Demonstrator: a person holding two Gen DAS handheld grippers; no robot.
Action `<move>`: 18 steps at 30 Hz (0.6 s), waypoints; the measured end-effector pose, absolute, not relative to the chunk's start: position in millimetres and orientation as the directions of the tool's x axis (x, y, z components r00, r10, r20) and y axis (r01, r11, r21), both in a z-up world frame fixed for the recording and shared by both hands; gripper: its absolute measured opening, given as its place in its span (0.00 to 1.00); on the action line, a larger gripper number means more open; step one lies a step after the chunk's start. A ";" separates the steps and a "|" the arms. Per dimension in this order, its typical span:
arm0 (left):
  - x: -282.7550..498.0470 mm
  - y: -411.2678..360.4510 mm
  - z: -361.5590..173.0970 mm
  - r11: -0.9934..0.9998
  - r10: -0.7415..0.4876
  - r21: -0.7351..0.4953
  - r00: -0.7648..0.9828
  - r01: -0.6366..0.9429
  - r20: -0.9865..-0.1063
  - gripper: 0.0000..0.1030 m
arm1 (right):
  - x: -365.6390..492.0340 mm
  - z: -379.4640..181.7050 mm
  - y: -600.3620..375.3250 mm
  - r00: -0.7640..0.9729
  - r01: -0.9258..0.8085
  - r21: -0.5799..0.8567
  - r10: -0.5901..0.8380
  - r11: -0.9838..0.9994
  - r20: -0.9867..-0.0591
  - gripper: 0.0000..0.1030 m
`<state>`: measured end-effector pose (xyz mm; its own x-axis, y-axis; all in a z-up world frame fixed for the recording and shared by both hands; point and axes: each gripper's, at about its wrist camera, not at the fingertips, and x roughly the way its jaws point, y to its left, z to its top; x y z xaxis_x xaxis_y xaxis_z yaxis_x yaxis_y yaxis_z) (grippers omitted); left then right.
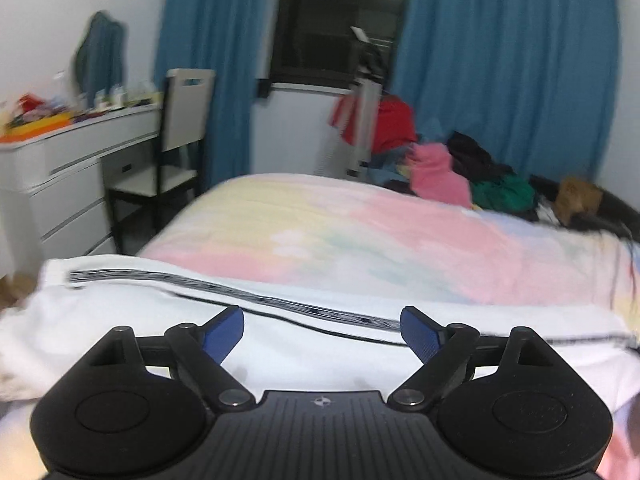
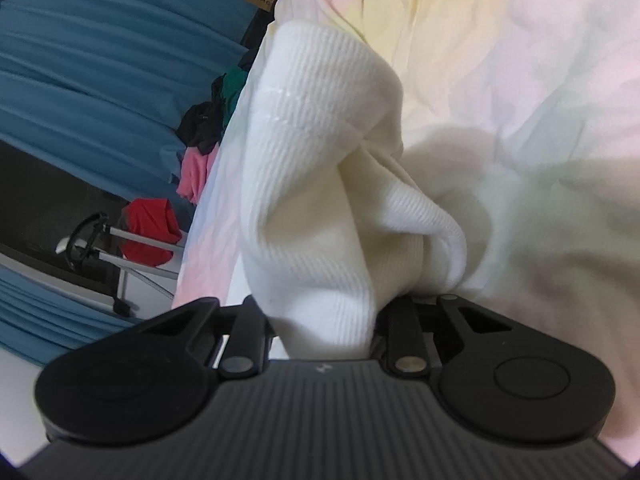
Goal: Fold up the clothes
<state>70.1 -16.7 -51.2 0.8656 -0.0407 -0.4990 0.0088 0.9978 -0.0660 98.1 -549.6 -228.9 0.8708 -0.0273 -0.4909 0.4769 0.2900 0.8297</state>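
Note:
A white garment [image 1: 132, 320] with a black-and-white stripe lies across the near end of the bed. My left gripper [image 1: 322, 330] is open just above it, blue pads [image 1: 224, 334] spread wide and empty. In the right wrist view my right gripper [image 2: 324, 320] is shut on a bunched fold of the white ribbed garment [image 2: 320, 184], which rises from between the fingers and hides their tips. The view is tilted sideways.
The bed has a pastel pink and yellow cover [image 1: 320, 232]. A pile of loose clothes [image 1: 452, 168] sits at the far right of the bed. A white dresser [image 1: 76, 168] and a chair [image 1: 172, 152] stand left. Blue curtains [image 1: 500, 72] hang behind.

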 end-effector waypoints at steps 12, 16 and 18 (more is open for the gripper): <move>98.8 -52.0 -146.3 0.996 0.042 0.089 0.774 0.018 -0.632 0.85 | 118.6 -214.4 -534.1 0.870 0.476 0.791 -0.073 0.385 -0.488 0.24; 108.3 -52.6 -157.7 0.991 0.065 0.131 0.756 0.027 -0.652 0.86 | 126.7 -196.1 -520.3 0.861 0.488 0.723 -0.136 0.489 -0.489 0.24; 111.1 -49.5 -157.0 0.990 0.059 0.134 0.750 0.039 -0.658 0.86 | 127.3 -182.5 -509.5 0.861 0.488 0.669 -0.181 0.560 -0.476 0.23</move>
